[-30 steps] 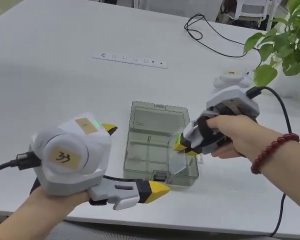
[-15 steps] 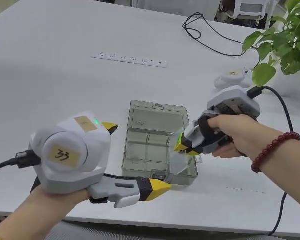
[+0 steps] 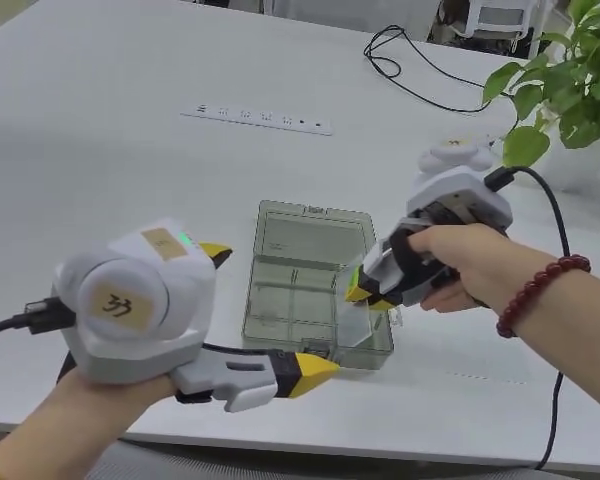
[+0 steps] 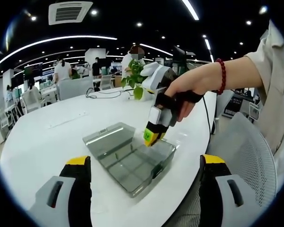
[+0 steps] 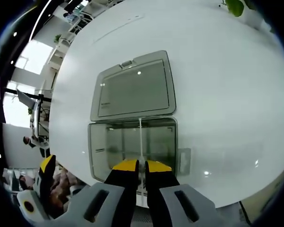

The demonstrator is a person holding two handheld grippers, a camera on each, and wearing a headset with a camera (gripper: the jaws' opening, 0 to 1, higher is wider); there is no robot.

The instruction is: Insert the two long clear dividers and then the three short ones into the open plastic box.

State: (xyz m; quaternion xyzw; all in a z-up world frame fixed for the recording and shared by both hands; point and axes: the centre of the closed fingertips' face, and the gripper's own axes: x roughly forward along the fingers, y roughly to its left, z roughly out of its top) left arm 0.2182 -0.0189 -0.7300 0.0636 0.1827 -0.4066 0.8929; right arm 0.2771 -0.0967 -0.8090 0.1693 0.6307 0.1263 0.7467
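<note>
The smoky clear plastic box (image 3: 252,305) lies open on the white table, its lid (image 3: 315,235) flat behind it. Clear dividers stand inside it. My right gripper (image 3: 361,293) hovers over the box's right part, shut on a clear divider (image 3: 353,324) whose lower edge reaches into the box. From the right gripper view the divider (image 5: 140,135) appears edge-on, between the shut yellow tips (image 5: 141,164), over the box (image 5: 91,151). My left gripper (image 3: 269,310) is held open in front of the box's left side, holding nothing. Its view shows the box (image 4: 132,184) and the right gripper (image 4: 153,135).
A small clear piece (image 5: 184,155) lies on the table just right of the box. Farther back are a white power strip (image 3: 255,117), a black cable (image 3: 420,70), a white device (image 3: 458,153) and a green plant (image 3: 570,90). The table's near edge runs below the box.
</note>
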